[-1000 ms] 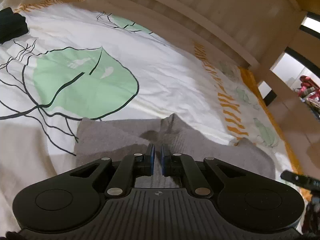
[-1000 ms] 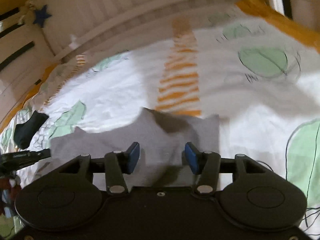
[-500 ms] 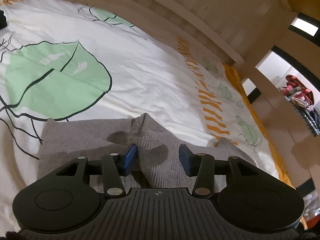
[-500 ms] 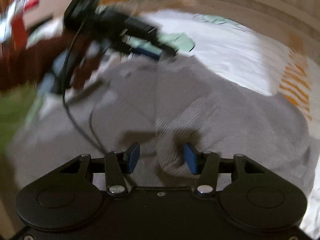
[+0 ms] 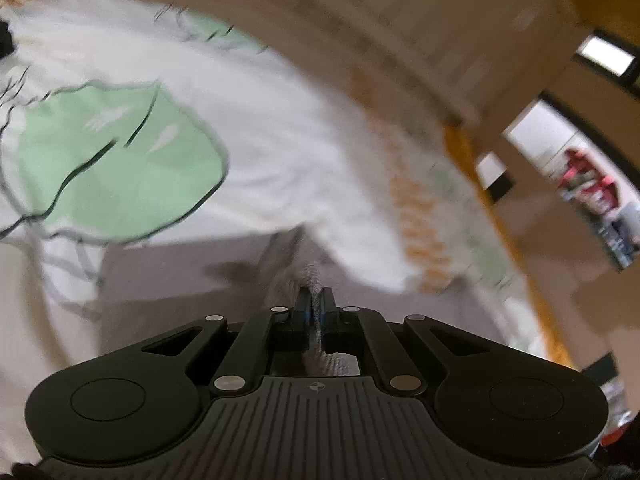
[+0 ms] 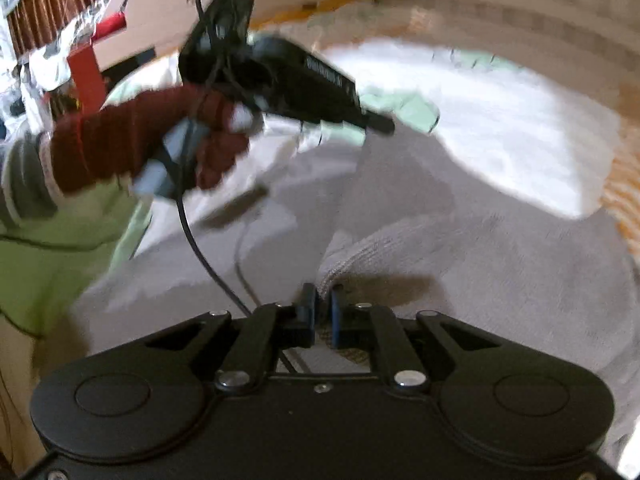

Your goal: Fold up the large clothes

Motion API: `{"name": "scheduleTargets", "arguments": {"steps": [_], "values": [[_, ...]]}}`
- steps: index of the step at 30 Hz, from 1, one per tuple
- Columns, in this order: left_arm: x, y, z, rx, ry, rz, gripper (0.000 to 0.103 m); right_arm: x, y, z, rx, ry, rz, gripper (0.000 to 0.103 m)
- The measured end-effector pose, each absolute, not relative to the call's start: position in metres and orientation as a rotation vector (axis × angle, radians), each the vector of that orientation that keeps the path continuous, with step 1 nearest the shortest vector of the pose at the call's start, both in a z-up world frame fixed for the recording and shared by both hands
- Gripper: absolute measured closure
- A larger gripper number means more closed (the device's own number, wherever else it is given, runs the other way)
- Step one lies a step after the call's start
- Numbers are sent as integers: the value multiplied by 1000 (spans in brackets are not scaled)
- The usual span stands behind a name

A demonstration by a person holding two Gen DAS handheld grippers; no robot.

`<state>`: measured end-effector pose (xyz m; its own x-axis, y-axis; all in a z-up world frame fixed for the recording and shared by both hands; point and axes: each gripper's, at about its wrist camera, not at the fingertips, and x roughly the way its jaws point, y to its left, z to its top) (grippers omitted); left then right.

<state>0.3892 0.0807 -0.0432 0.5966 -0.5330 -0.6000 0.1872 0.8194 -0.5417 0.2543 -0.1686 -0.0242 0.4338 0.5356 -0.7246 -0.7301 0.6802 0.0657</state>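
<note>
Now both grippers (image 5: pixel 315 308) (image 6: pixel 320 312) pinch grey garment (image 6: pixel 460 248) edges.

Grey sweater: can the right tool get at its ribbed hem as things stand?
Probably yes: the right tool already appears shut on a fold of the grey sweater near the ribbed hem, with nothing in between.

Your left gripper (image 5: pixel 316 306) is matte black, with blue pads, silver screw heads on its linkages and a ribbed grey housing. Your right gripper (image 6: pixel 321 312) matches, though its housing is smooth. A dark red knit glove (image 6: pixel 160 140) covers your left hand above a green sleeve (image 6: pixel 52 256); a black cable (image 6: pixel 200 248) hangs below.
</note>
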Motion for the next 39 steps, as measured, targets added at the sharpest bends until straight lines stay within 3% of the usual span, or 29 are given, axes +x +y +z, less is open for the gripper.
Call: {"name": "scheduleTargets", "arguments": {"steps": [5,7,9,11,15,17,23,29,34,39], "values": [[394,86,-68,-463,940,-392,95,254,-153,-58,-415,919,797,72],[397,88,-66,-511,922,-409,91,256,-155,-53,-379,933,823,58],[401,87,-65,-539,909,-434,68,258,-157,-50,-340,936,836,55],[405,84,-68,-580,898,-477,54,254,-152,-54,-356,943,833,55],[417,76,-78,-723,902,-544,44,253,-147,-59,-360,958,826,55],[421,72,-83,-794,892,-580,43,255,-146,-60,-339,968,827,55],[410,90,-63,-860,645,-616,38,259,-146,-61,-289,988,830,55],[392,80,-22,-426,603,-345,36,265,-149,-62,-248,1004,847,53],[375,39,-4,-173,579,-378,36,276,-179,-39,-54,925,838,33],[368,20,-19,-128,638,-454,36,289,-214,-27,136,713,701,29]]}}
